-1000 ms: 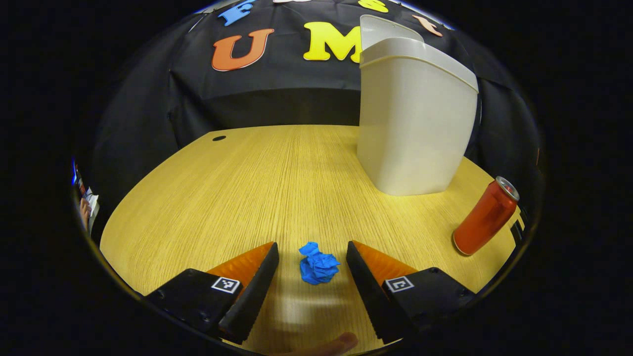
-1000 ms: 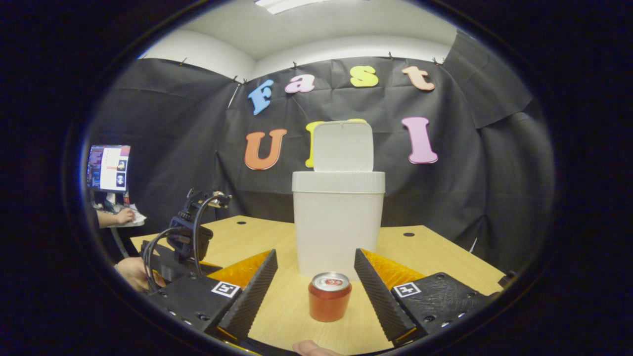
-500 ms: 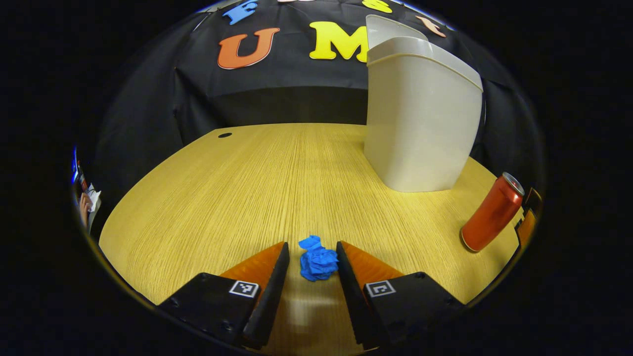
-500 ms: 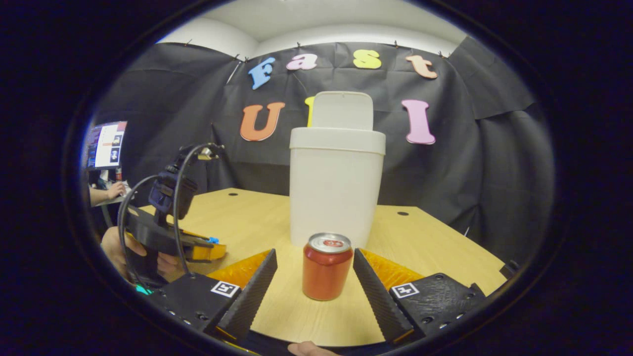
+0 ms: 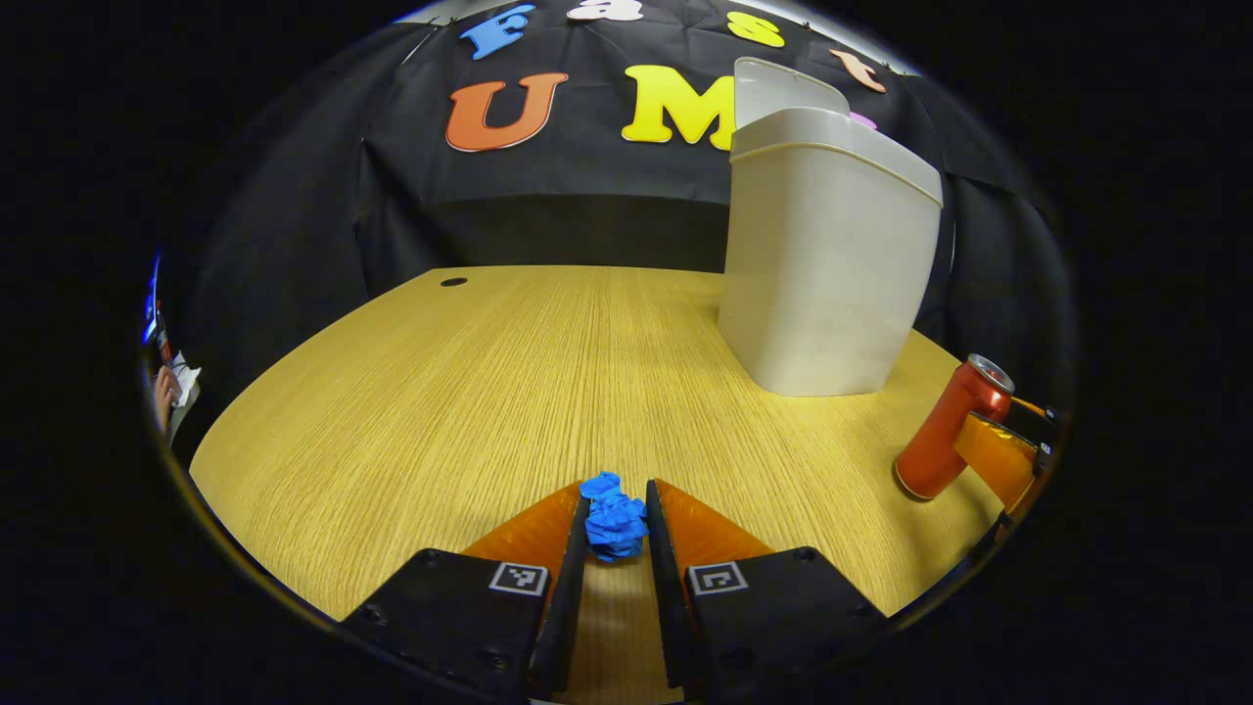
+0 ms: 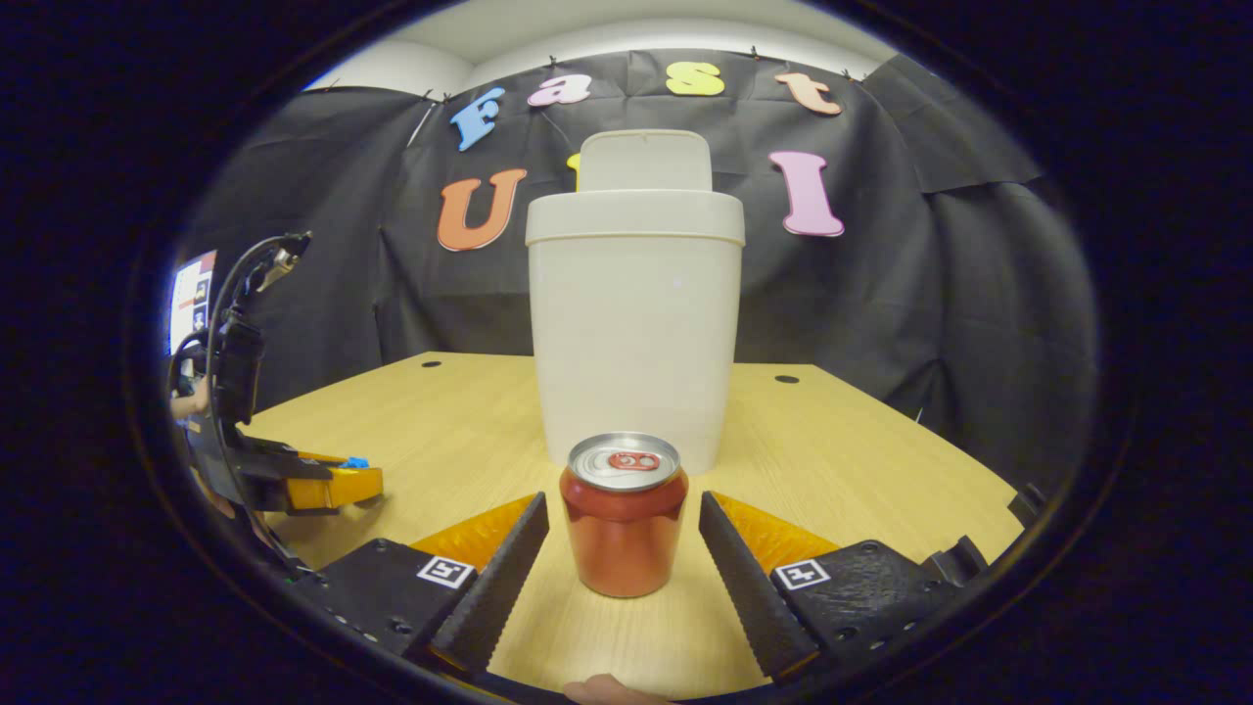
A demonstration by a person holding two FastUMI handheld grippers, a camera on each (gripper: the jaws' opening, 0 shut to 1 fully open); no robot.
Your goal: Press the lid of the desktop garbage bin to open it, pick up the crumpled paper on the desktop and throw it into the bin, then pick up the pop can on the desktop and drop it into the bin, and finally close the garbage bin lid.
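The blue crumpled paper point(image 5: 615, 521) lies low on the wooden table point(image 5: 509, 382), and my left gripper point(image 5: 618, 495) is shut on it, both fingers pressing its sides. The white bin point(image 5: 822, 264) stands at the right rear with its lid point(image 5: 783, 88) raised. In the right gripper view the red pop can point(image 6: 624, 514) stands upright in front of the bin point(image 6: 636, 323), whose lid point(image 6: 646, 162) is up. My right gripper point(image 6: 623, 503) is open, its fingers on either side of the can without touching it. The left gripper point(image 6: 318, 485) with the paper point(image 6: 354, 461) is at the far left there.
The can point(image 5: 945, 431) stands near the table's right edge in the left gripper view, with a right gripper finger point(image 5: 994, 455) beside it. Cable holes point(image 5: 453, 282) point(image 6: 786, 379) mark the table's back. A monitor point(image 6: 193, 299) and a person's hand point(image 5: 162, 411) sit beyond the left edge.
My left gripper has closed from wide open onto the blue paper. My right gripper has dropped lower and moved forward, so the can now stands between its open fingers.
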